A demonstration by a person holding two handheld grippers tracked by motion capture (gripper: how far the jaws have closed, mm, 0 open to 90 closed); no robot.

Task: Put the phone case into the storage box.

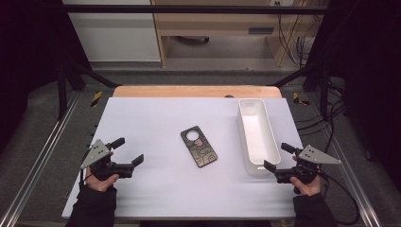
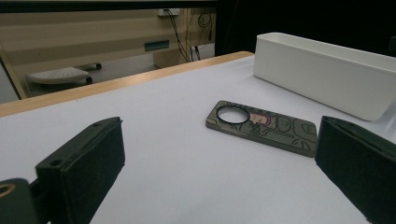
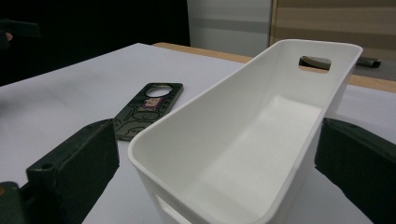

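A dark phone case (image 1: 199, 147) with a round camera hole and a printed pattern lies flat in the middle of the white table (image 1: 156, 118). In the left gripper view the phone case (image 2: 264, 126) lies ahead and to the right. A long white bin (image 1: 257, 135) stands empty to its right. My left gripper (image 1: 127, 152) rests near the table's left edge, open, with nothing between its jaws. At the right, just before the bin's near end, my right gripper (image 1: 279, 157) is open too. In the right gripper view the bin (image 3: 243, 140) stands close ahead and the phone case (image 3: 144, 109) beyond at the left.
The table's wooden far edge (image 1: 196, 91) runs behind the white surface. Metal frame rails (image 1: 42, 146) flank the table on both sides. Cables (image 1: 340, 189) trail at the right. Beyond the table stand cabinets and a desk on the floor.
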